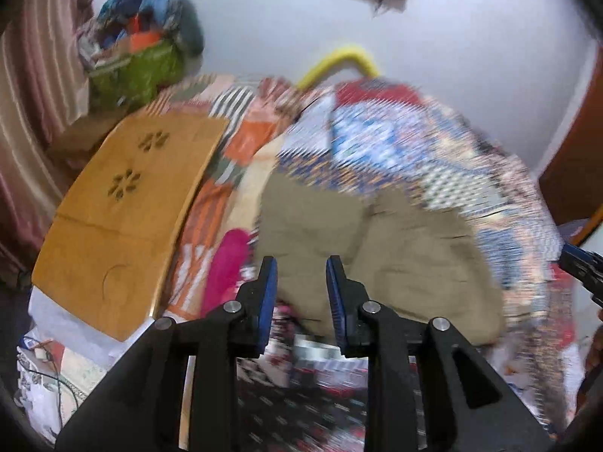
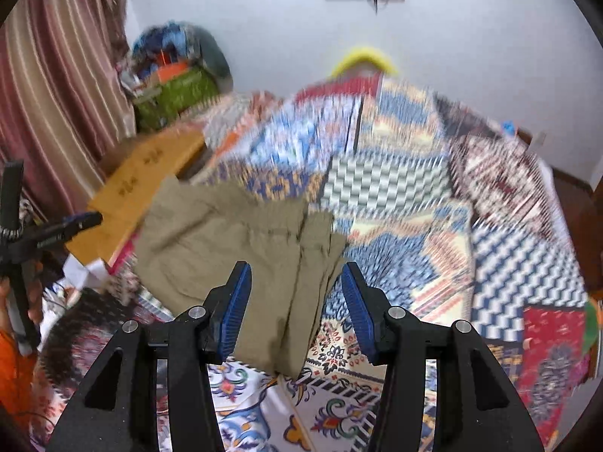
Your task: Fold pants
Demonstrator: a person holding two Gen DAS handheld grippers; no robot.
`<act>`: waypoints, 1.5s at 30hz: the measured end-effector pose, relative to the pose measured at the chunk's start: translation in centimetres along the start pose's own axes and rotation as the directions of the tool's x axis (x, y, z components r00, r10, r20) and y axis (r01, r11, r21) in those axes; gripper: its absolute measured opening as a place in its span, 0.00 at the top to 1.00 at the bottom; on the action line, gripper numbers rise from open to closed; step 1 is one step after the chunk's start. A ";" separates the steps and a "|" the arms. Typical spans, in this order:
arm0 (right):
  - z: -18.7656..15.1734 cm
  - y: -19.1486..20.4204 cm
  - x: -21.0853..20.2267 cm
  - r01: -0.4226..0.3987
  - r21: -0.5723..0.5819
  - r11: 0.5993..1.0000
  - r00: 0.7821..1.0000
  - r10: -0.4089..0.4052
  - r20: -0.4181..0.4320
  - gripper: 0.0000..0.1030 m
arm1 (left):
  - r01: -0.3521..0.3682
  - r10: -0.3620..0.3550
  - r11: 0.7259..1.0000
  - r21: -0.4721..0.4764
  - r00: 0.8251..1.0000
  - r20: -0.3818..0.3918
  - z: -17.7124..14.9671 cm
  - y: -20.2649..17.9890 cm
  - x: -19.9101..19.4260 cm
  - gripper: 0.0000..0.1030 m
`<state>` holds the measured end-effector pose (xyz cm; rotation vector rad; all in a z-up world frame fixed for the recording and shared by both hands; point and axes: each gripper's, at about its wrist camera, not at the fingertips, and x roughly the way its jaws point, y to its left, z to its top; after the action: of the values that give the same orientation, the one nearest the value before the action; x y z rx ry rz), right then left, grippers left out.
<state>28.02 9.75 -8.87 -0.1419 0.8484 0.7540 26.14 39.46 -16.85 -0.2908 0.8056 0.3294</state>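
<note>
Khaki pants [image 1: 377,256] lie folded in a compact bundle on a patterned quilt [image 1: 414,139]; they also show in the right wrist view [image 2: 233,248]. My left gripper [image 1: 301,267] is open and empty, just short of the bundle's near edge. My right gripper [image 2: 296,273] is open and empty, its fingers either side of the bundle's near right end, above it. The right gripper's tip shows at the right edge of the left wrist view [image 1: 582,267]; the left gripper shows at the left of the right wrist view [image 2: 79,224]. Both views are motion-blurred.
A flat cardboard box [image 1: 120,218] lies on the bed to the left of the pants. A pink cloth [image 1: 226,263] sits between them. A green bag of clutter [image 1: 139,67] stands at the far left by a curtain [image 1: 34,75]. A wall is behind the bed.
</note>
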 end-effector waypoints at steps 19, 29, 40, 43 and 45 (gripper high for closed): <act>-3.1 7.0 -27.1 -0.057 -0.109 0.992 0.878 0.102 0.468 0.52 | 0.120 -0.170 0.984 0.134 0.859 0.483 -6.1 -11.7 -32.0 0.74; -7.5 9.2 -32.4 -0.052 -0.114 0.992 0.827 0.107 0.552 0.35 | 0.077 -0.150 0.986 0.147 0.796 0.587 -12.7 -14.4 -39.6 0.39; -9.6 10.0 -33.6 -0.014 -0.098 0.995 0.811 0.069 0.581 0.00 | 0.038 -0.131 0.987 0.157 0.759 0.638 -16.4 -16.1 -42.6 0.04; -9.8 10.4 -33.8 0.013 -0.097 0.995 0.800 0.047 0.598 0.00 | 0.044 -0.132 0.988 0.150 0.752 0.646 -17.0 -16.2 -43.0 0.01; -10.2 10.7 -33.9 0.015 -0.102 0.995 0.800 0.050 0.598 0.00 | 0.046 -0.130 0.988 0.145 0.752 0.646 -17.0 -16.0 -43.0 0.00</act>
<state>0.32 -4.99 10.70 0.0206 0.1995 0.7973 -6.47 10.99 5.89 -0.0803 0.1073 0.2648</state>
